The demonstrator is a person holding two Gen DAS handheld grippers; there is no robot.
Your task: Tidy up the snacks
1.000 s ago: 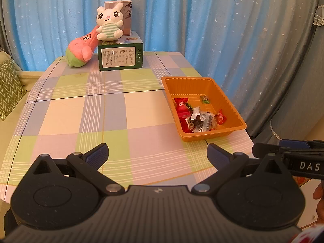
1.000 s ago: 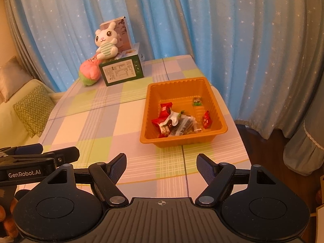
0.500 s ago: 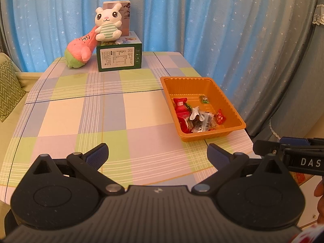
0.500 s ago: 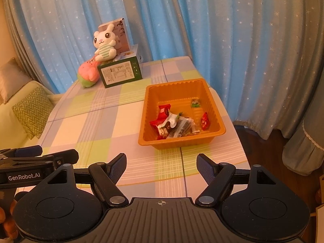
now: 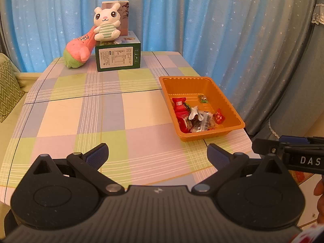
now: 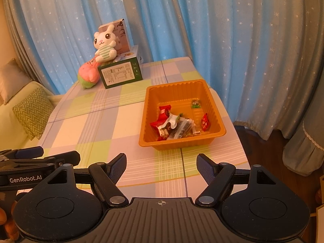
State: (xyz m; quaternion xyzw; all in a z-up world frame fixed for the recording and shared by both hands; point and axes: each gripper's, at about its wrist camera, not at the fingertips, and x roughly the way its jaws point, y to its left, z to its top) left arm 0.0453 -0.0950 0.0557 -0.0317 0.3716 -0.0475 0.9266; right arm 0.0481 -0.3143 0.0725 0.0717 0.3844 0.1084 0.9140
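- Snacks [image 5: 192,115]: small wrapped candies and a clear packet, all piled in the near half of the orange tray [image 5: 232,109]. One green piece [image 6: 196,103] sits apart toward the far wall, one red piece [image 6: 205,122] near the right wall.
- Tray stands on the right side of the checked surface [image 5: 101,111], close to its right edge. No loose snacks visible on the cloth.
- That fits both a finished sort and a pile awaiting a re-sort; can't tell which.
- Handling, my judgement: wrappers are light, crinkly and slick, contents probably hard. The twisted wrapper ends are the easiest place to pinch. The clear packet is floppy, so take it mid-body.
- Tray looks like thin moulded plastic: light, flexes if pinched at one rim, slides easily on the cloth. Grip a long wall near the middle.
- Left claw [image 5: 157,152]: jaws wide, empty, hovering over the near edge of the surface.
- Right claw [image 6: 161,165]: jaws wide, empty, just short of the tray's near wall.
- Versus a second ago: both claws have eased back slightly, the tray sits a bit farther off in both views. Snacks and tray unchanged, jaw spread unchanged.
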